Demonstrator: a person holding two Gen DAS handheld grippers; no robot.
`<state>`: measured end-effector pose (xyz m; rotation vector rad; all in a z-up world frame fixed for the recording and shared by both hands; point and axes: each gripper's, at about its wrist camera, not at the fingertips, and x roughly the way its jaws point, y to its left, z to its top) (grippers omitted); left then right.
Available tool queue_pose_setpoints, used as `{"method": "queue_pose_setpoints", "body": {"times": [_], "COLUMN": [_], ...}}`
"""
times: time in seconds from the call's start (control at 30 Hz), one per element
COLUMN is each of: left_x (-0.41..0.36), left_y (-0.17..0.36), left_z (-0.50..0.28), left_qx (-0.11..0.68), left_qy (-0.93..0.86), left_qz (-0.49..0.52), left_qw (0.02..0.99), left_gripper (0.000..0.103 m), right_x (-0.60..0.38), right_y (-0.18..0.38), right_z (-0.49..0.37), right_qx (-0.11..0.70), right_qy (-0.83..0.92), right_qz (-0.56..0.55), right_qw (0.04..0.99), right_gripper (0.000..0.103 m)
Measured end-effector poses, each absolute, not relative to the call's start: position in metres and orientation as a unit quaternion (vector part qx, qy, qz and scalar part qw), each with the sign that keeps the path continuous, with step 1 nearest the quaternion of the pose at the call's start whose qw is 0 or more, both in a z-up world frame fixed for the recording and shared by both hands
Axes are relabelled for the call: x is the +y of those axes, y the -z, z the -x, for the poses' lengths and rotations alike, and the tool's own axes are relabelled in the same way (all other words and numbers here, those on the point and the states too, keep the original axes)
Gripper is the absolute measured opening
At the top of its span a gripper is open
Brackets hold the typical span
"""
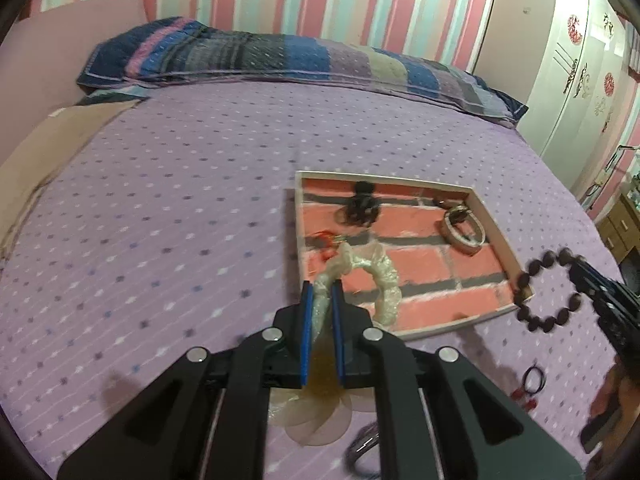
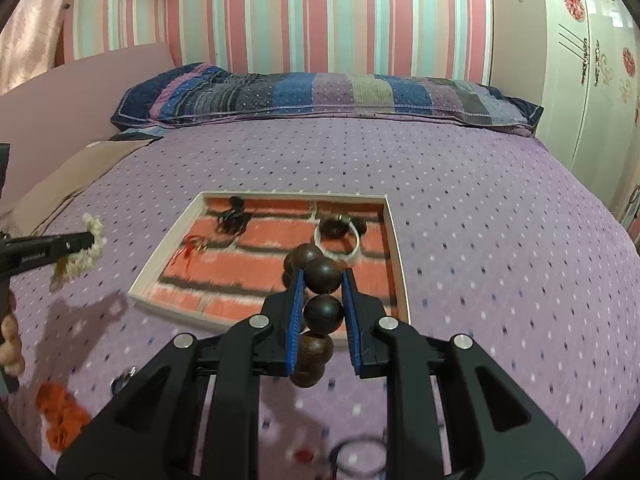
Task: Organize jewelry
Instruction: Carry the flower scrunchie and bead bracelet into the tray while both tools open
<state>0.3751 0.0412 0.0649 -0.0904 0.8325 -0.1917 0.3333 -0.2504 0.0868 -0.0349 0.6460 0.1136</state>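
Over the purple dotted bed (image 1: 180,200), carry both pieces above the white-rimmed brick-patterned tray (image 1: 498,240) before releasing. The right gripper (image 2: 322,280) fingers clamp the dark wooden bead bracelet (image 2: 323,308); the left gripper (image 1: 322,292) fingers pinch the clear sparkly scrunchie (image 1: 380,272).

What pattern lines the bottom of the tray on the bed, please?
A red brick pattern with dark grey mortar lines covers the tray floor; the left wrist view shows it best.

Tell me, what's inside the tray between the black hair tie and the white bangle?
Nothing: only bare brick-patterned tray floor between the black hair tie and white bangle, in both views.
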Motion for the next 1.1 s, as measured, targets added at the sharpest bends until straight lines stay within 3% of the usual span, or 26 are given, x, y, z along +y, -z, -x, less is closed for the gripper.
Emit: {"method": "queue_pose_setpoints", "body": {"times": [0.3, 0.63, 0.93, 1.0, 1.1], "left_x": [-0.02, -0.023, -0.035, -0.035, -0.033], "left_y": [-0.014, 0.037, 0.039, 0.039, 0.038], "left_z": [-0.442, -0.493, -0.512, -0.511, -0.509], "left_qx": [0.461, 0.519, 0.519, 0.518, 0.517], "left_qy": [0.101, 0.07, 0.06, 0.064, 0.061], "left_qz": [0.007, 0.009, -0.023, -0.019, -0.017], "left_qw": [0.881, 0.852, 0.852, 0.853, 0.854], "left_gripper": [0.01, 0.01, 0.014, 0.016, 0.035], "right_x": [-0.271, -0.293, -0.286, -0.284, -0.284], "right_y": [-0.043, 0.007, 0.027, 0.028, 0.028], "right_z": [-0.403, -0.444, -0.477, -0.478, -0.476], "right_qx": [0.361, 0.423, 0.453, 0.454, 0.453], "right_qy": [-0.03, -0.005, 0.01, 0.008, 0.003], "right_qz": [0.011, 0.008, 0.035, 0.041, 0.042], "right_qw": [0.932, 0.906, 0.891, 0.89, 0.89], "right_gripper": [0.02, 0.02, 0.02, 0.021, 0.024]}}
